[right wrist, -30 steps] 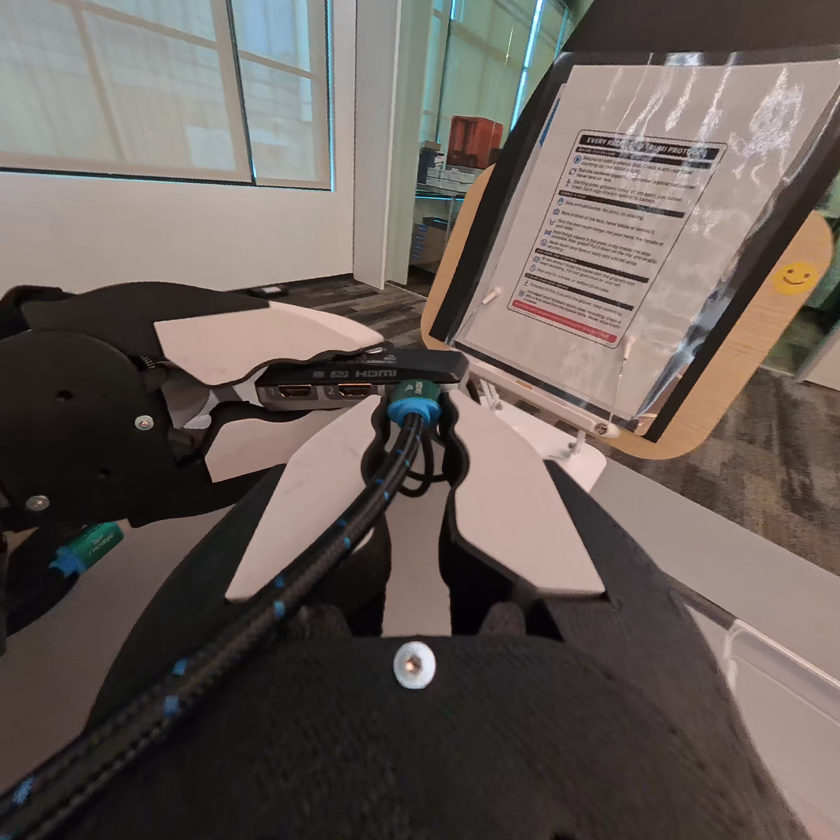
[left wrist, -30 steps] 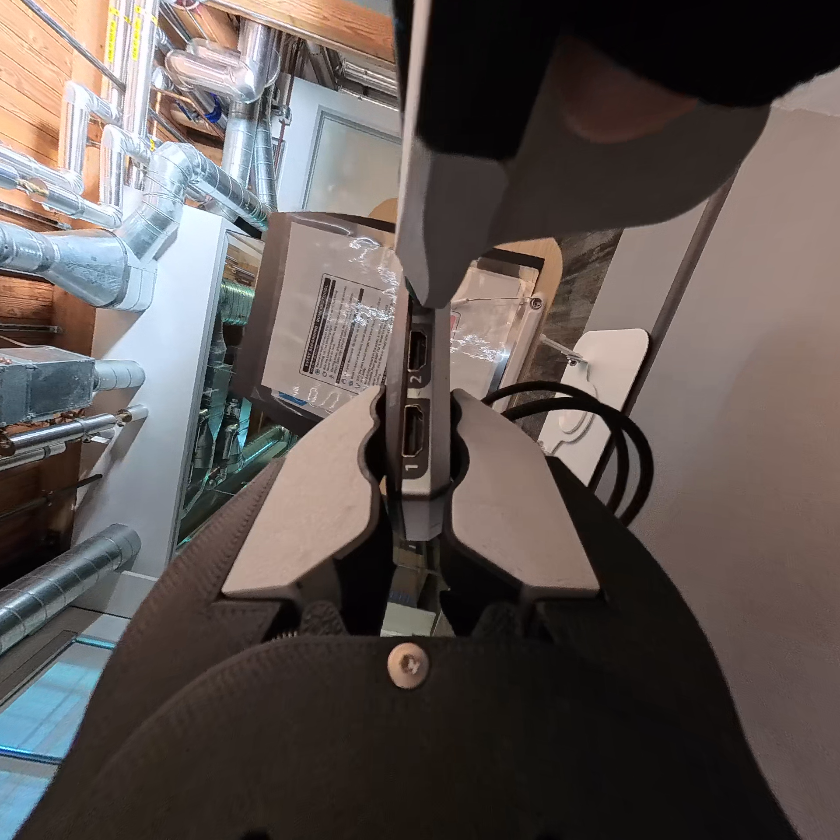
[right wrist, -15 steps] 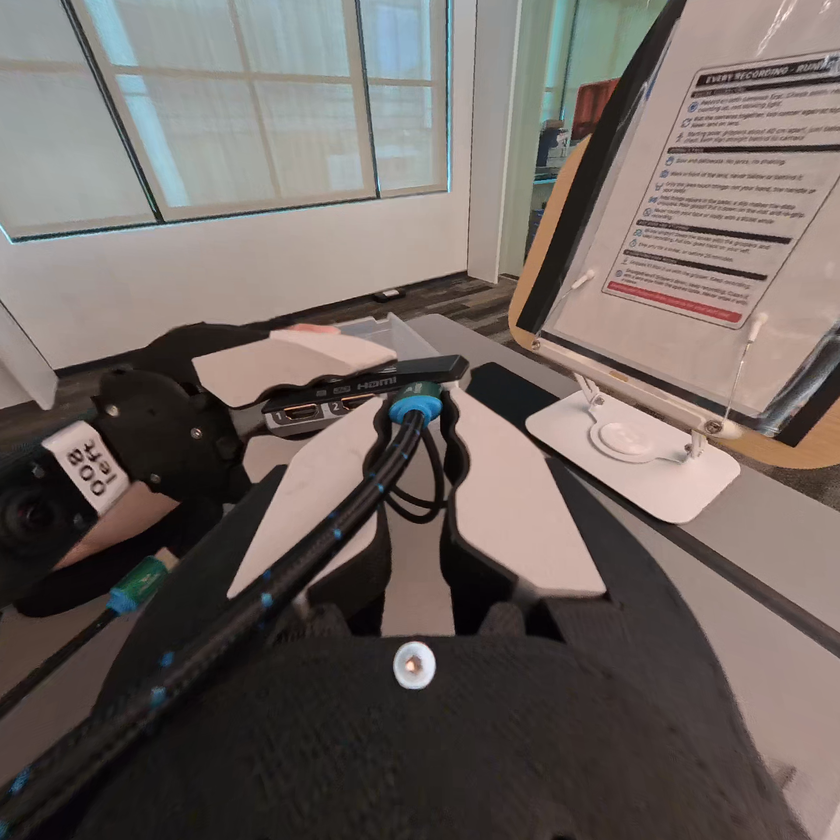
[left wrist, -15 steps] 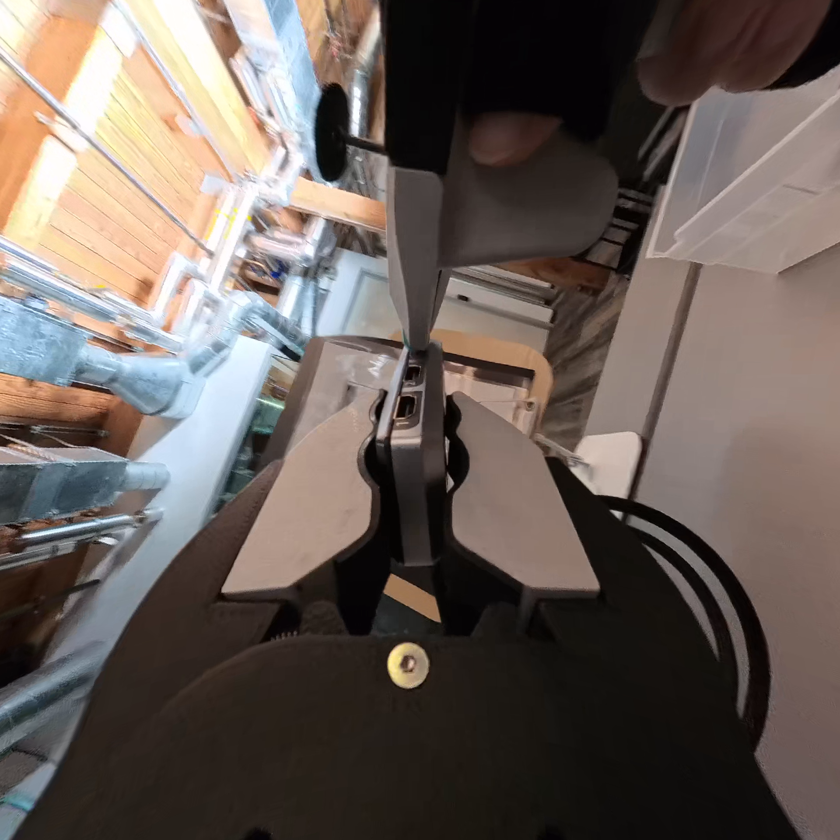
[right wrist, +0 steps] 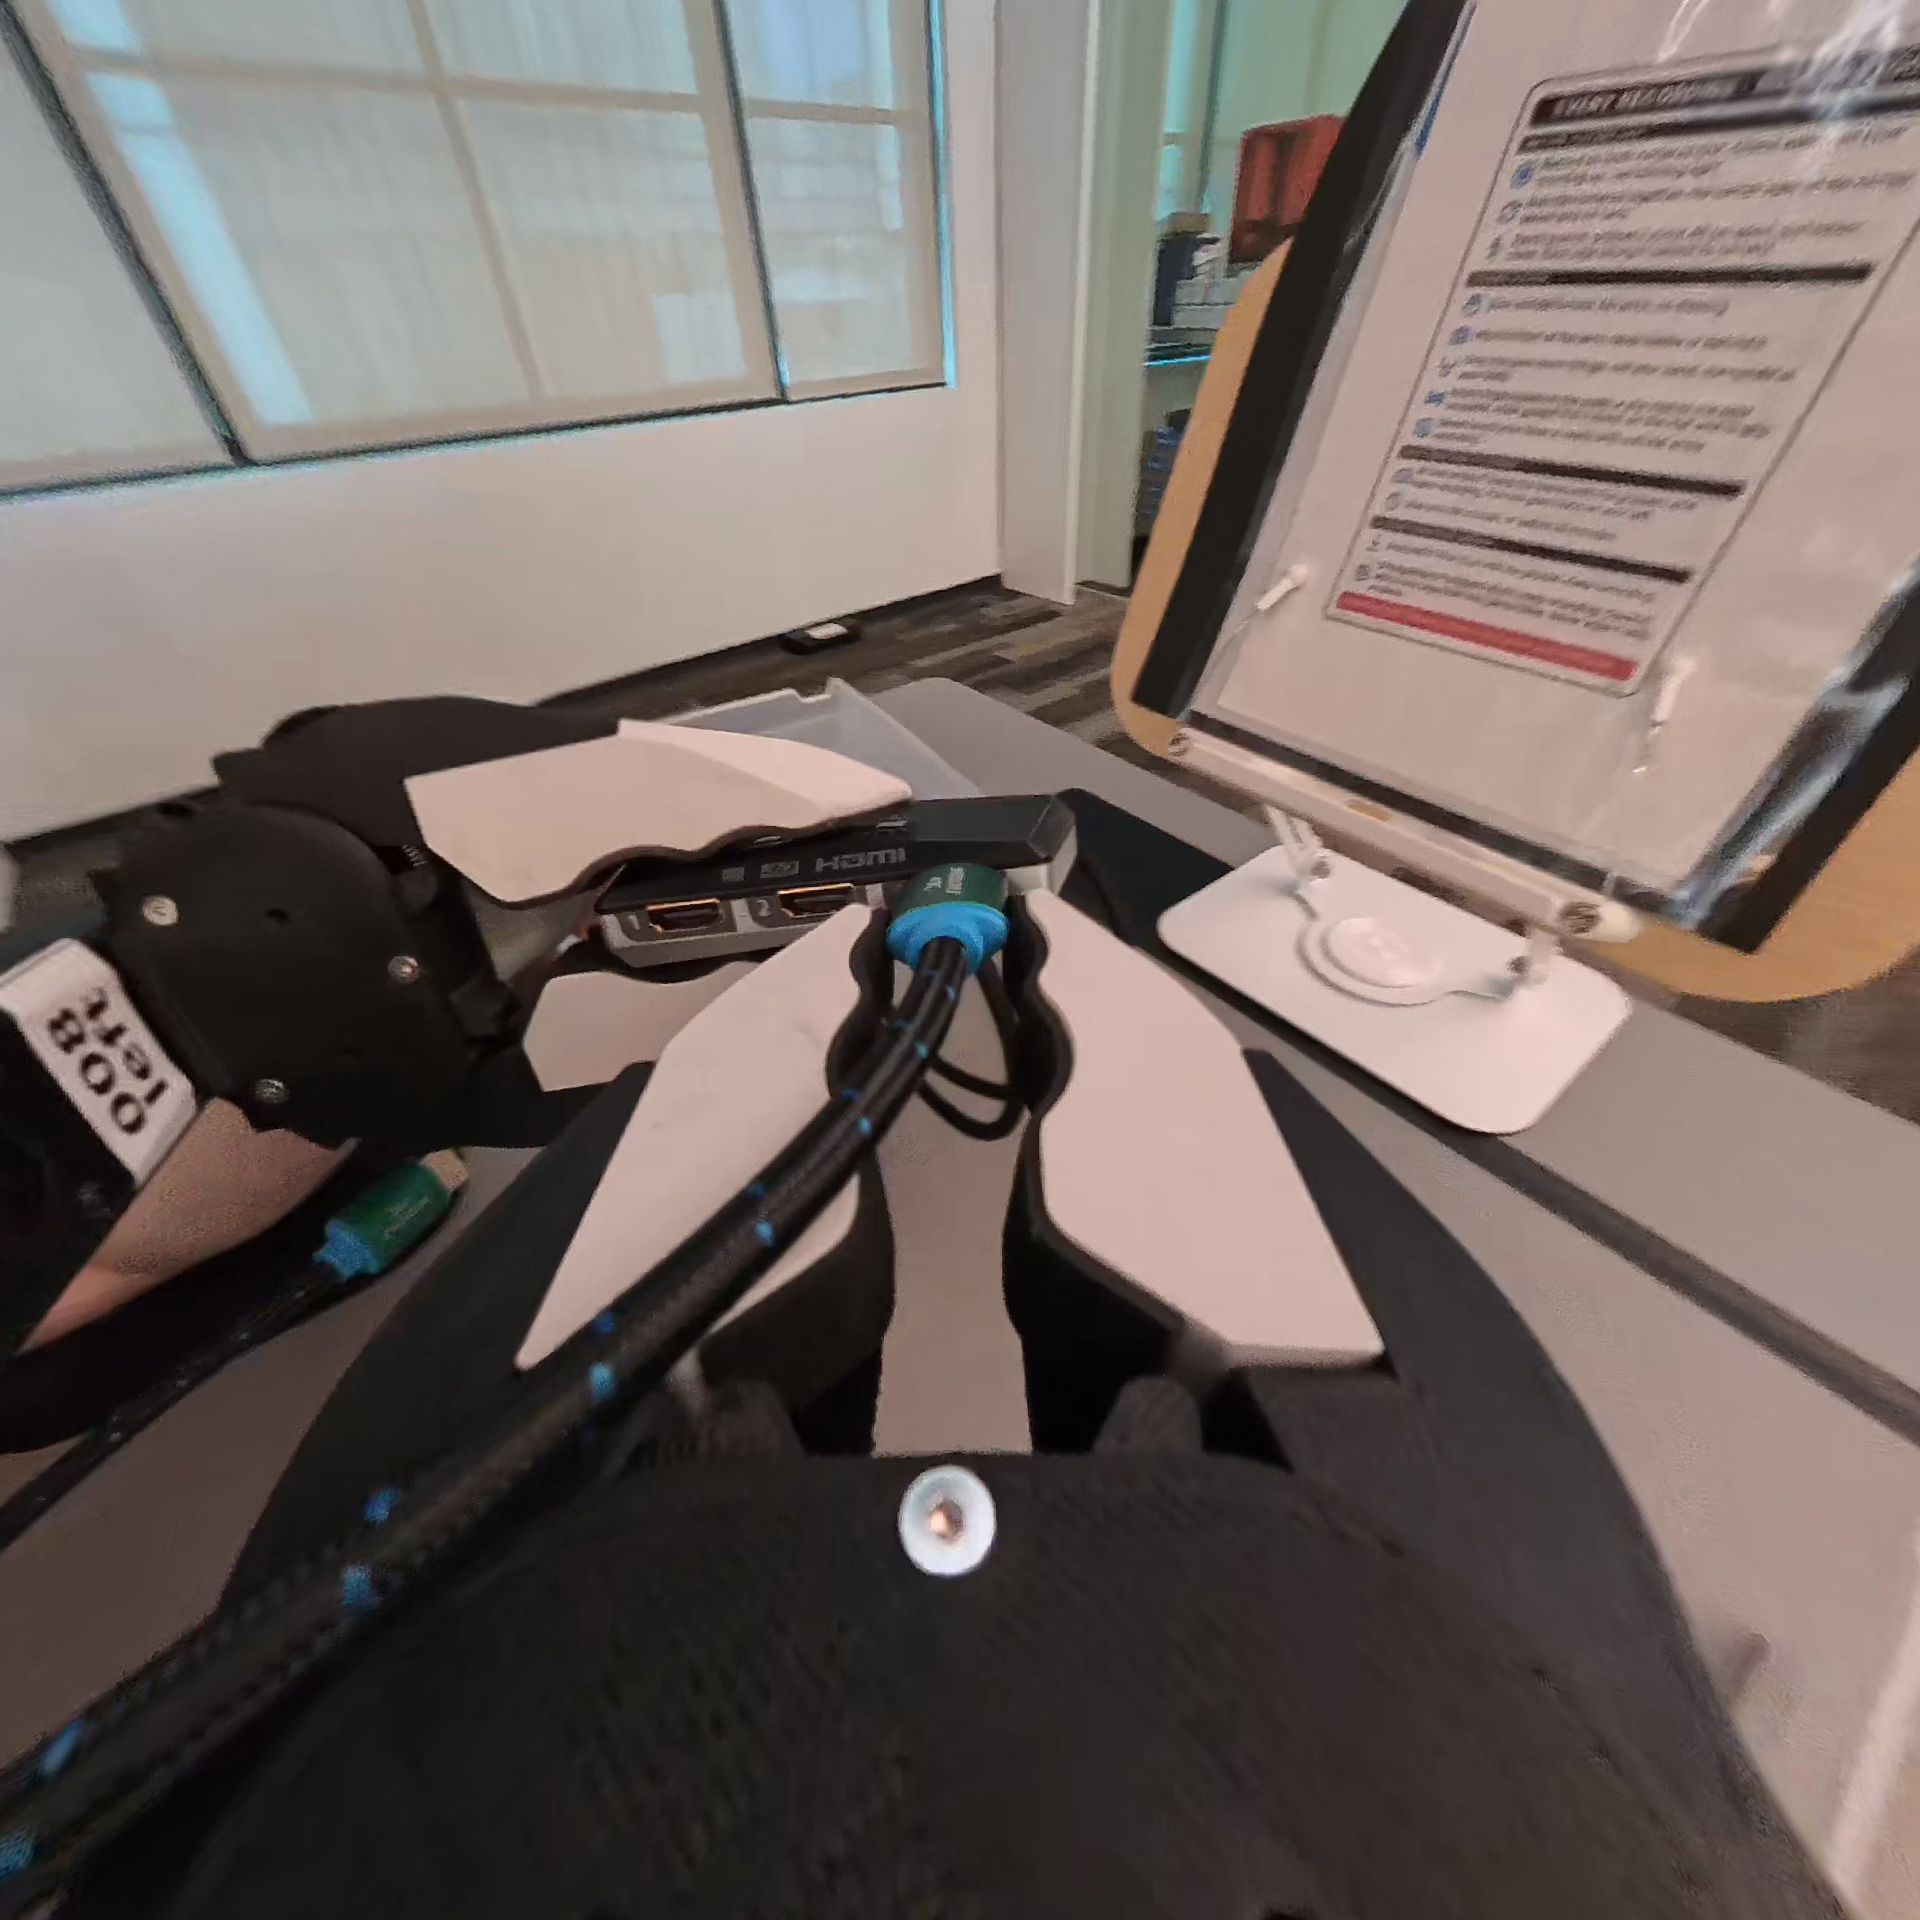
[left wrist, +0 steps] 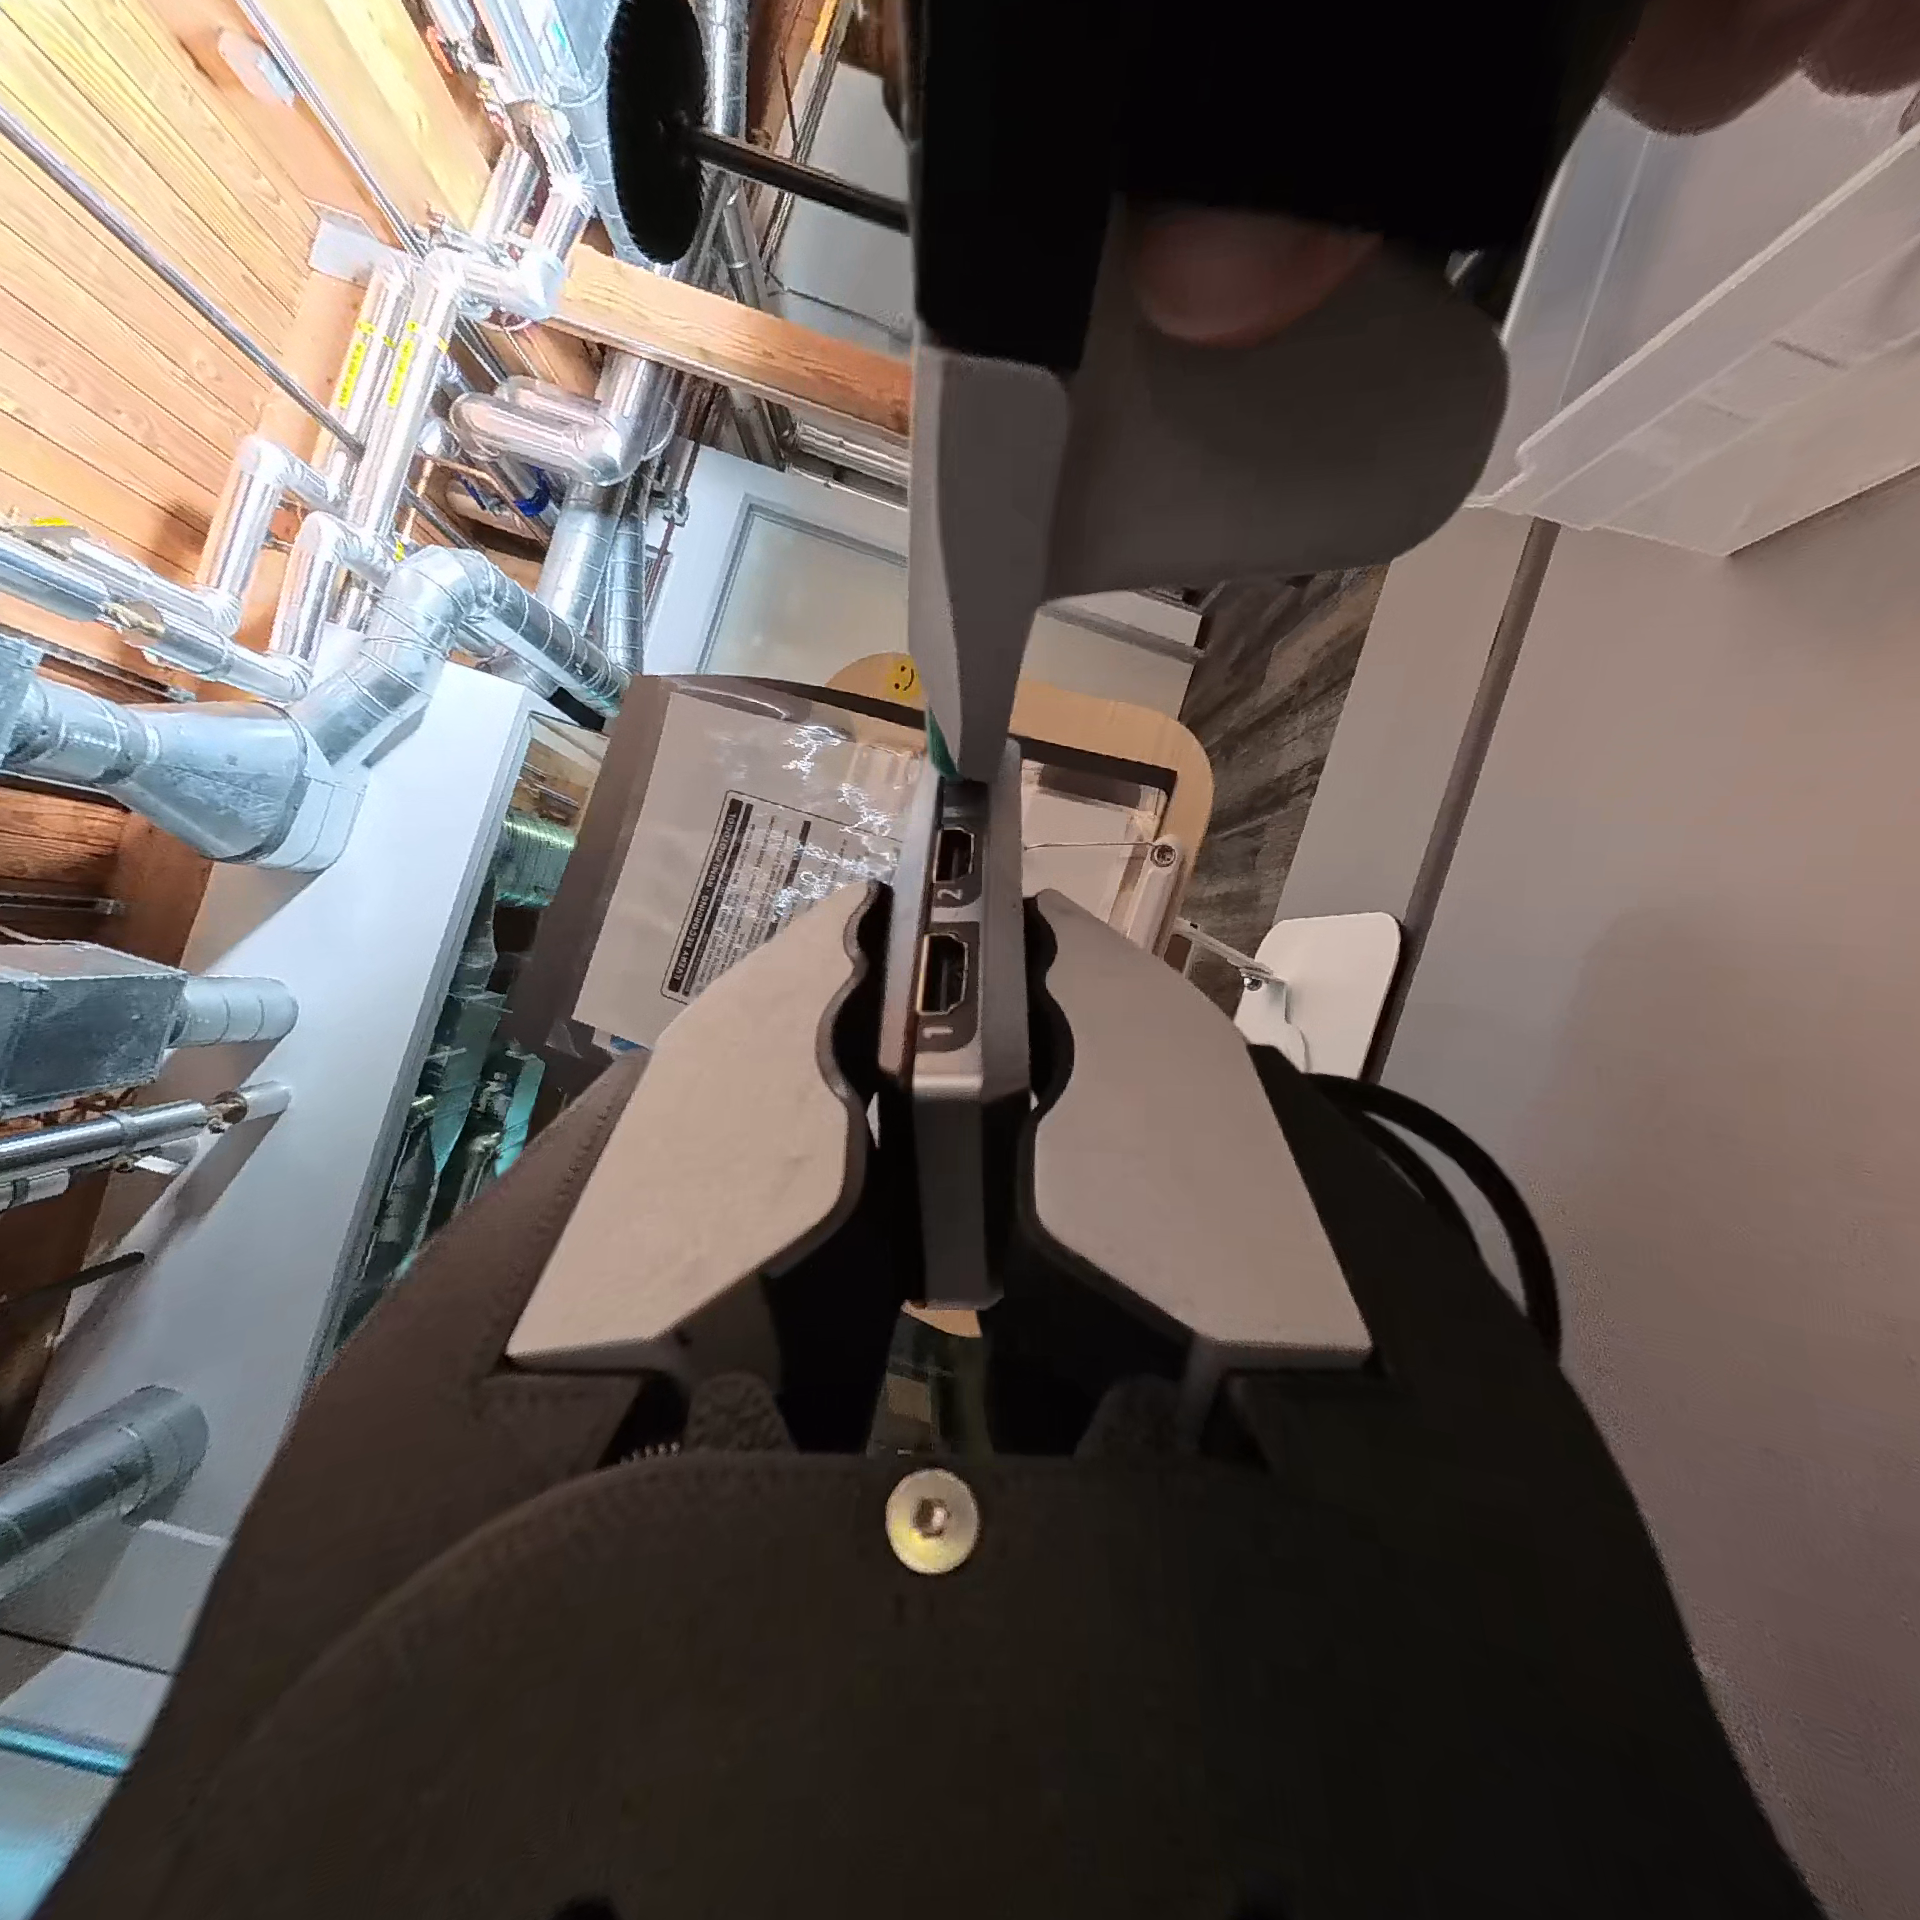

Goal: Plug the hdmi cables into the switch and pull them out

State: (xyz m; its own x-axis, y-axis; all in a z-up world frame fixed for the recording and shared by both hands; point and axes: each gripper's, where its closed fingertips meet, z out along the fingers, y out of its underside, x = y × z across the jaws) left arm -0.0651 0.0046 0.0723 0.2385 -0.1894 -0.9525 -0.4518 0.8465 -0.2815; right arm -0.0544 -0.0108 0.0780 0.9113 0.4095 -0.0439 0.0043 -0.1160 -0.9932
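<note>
The left tongs [left wrist: 951,997] clamp the slim dark-grey metal HDMI switch [right wrist: 831,868] above the grey worktop [right wrist: 1662,1247]. The right tongs [right wrist: 940,935] pinch the green-and-blue plug [right wrist: 945,899] of a braided black cable at the switch's third port; how deep it sits is hidden. Ports one and two are empty, and a second green plug [right wrist: 390,1216] lies on the worktop, so most plugging and all unplugging looks left to do.

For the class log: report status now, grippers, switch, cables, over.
Left gripper shut on HDMI switch. Right gripper shut on green HDMI plug at the switch's third port. Two ports empty; second green plug on table, clear.
</note>
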